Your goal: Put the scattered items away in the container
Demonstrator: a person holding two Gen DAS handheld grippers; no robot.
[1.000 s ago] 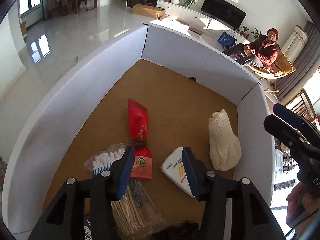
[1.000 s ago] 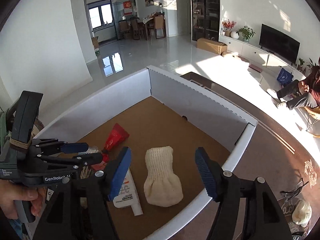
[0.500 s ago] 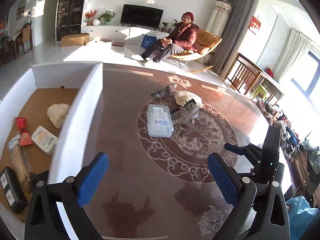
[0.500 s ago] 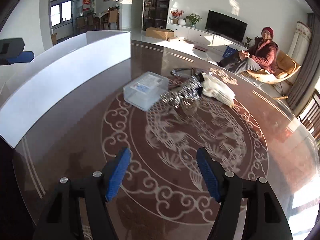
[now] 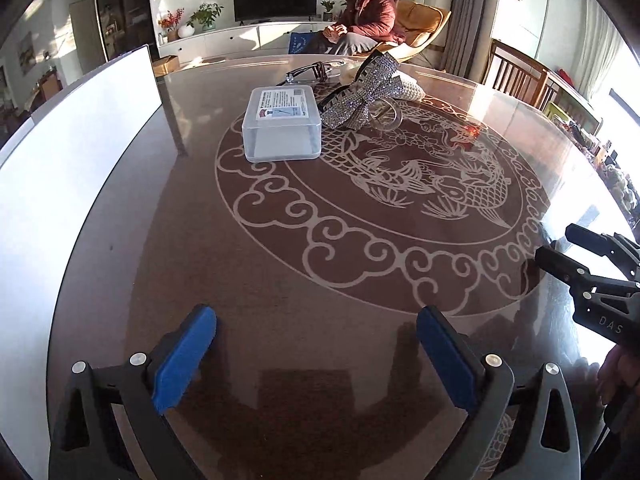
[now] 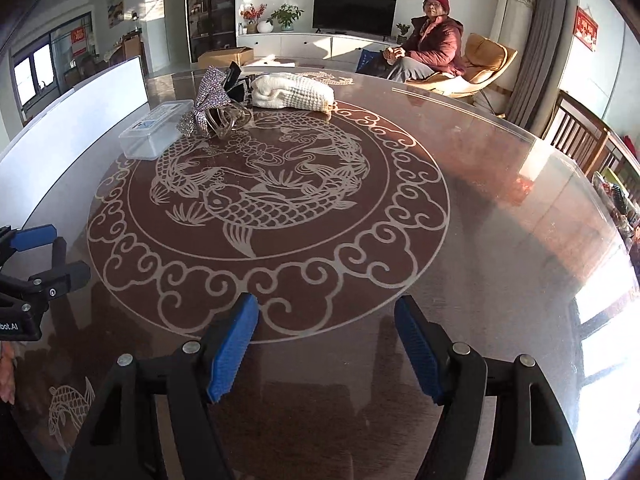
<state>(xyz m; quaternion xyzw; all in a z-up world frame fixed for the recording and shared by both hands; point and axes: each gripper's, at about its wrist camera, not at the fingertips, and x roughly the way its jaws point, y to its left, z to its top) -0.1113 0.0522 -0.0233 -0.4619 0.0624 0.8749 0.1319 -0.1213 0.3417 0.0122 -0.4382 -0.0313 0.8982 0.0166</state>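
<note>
On the brown glass table, a clear plastic box point(image 5: 282, 124) point(image 6: 154, 130) lies beside a rhinestone bow point(image 5: 364, 92) point(image 6: 208, 100), a clear glass piece point(image 5: 386, 114) point(image 6: 228, 118) and a white knitted cloth point(image 6: 294, 94). The white cardboard container point(image 5: 80, 140) point(image 6: 80, 120) stands on the left, its inside hidden. My left gripper point(image 5: 316, 320) point(image 6: 60, 254) hangs wide open over bare table, well short of the plastic box. My right gripper point(image 6: 326, 312) point(image 5: 558, 246) is to its right; its jaws are opening with nothing between them.
A black cord-like item point(image 5: 308, 74) lies behind the plastic box. A person point(image 6: 432, 48) sits in an armchair beyond the table's far edge. Wooden chairs point(image 6: 580, 140) stand along the right side. The fish pattern point(image 6: 264, 196) marks the table's middle.
Both grippers swung from above the container's inside out over the table and dropped lower. The left jaws spread from narrow to wide, and the right jaws widened slightly.
</note>
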